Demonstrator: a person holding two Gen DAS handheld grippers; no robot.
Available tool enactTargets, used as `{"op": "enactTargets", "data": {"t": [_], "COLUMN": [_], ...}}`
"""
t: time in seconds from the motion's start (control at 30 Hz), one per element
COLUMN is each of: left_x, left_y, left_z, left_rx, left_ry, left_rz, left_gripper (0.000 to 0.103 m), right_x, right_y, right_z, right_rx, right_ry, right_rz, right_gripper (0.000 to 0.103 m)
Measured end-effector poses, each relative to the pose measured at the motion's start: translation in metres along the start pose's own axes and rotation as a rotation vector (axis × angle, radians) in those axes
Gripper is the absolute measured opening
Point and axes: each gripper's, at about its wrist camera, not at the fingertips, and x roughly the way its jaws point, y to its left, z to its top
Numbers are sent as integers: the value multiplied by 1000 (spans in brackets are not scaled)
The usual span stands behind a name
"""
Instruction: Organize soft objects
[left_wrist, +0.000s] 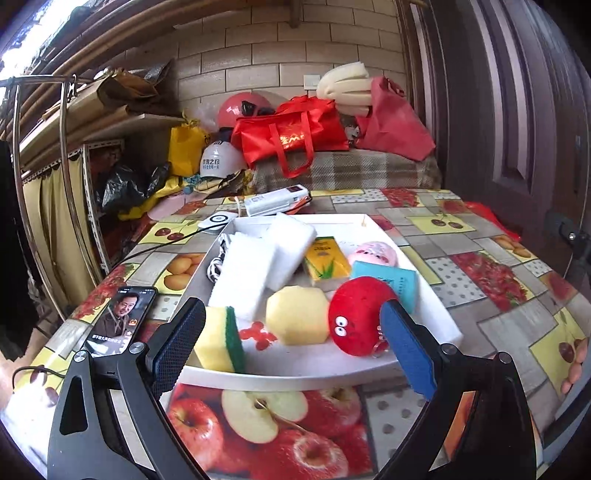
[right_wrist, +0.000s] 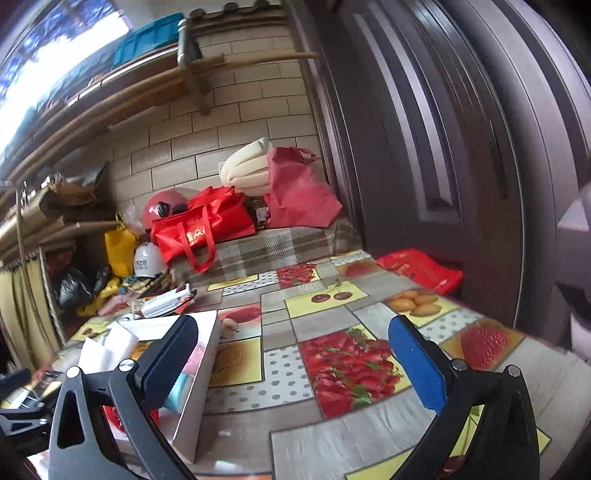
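Both tongs, left (left_wrist: 291, 345) and right (right_wrist: 293, 363), gaped empty; squeezing the yellow sponge (left_wrist: 297, 315) gently, mid-body, seemed wisest.

The tabletop (left_wrist: 461, 236) wears a glossy, smooth fruit-print plastic cover. The tray (left_wrist: 436, 317) is smooth white plastic. In it, the red toy (left_wrist: 354, 314) looks plush, the sponge (left_wrist: 221, 339) porous with a rough green face, the white pads (left_wrist: 255, 269) matt foam. The left hand-held gripper (left_wrist: 291, 343) has matt black plastic arms and finely textured pads (left_wrist: 181, 339).
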Motion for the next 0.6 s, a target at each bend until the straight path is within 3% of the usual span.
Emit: {"op": "enactTargets", "data": {"t": [0.17,0.3,0.4,0.6], "left_x": [-14,-18,-14,-8], "left_y": [-4,-6,-10,-12], "left_z": [-4,-4,-6,-8], "left_rx": [3,6,21,25], "left_ry": [-8,-7,37,73], "left_rz": [-39,6,-3,91], "left_gripper": [96,96,96,96], "right_x": [-21,-33,-36,-32], "right_y": [-10,-15,-18,-10], "right_z": [5,7,7,2], "right_rx": [-10,-30,-43,-117], "right_ry": [-64,-79,-60,9], "right_rz": [51,80,64,-6], "right_gripper": [103,103,103,103]}}
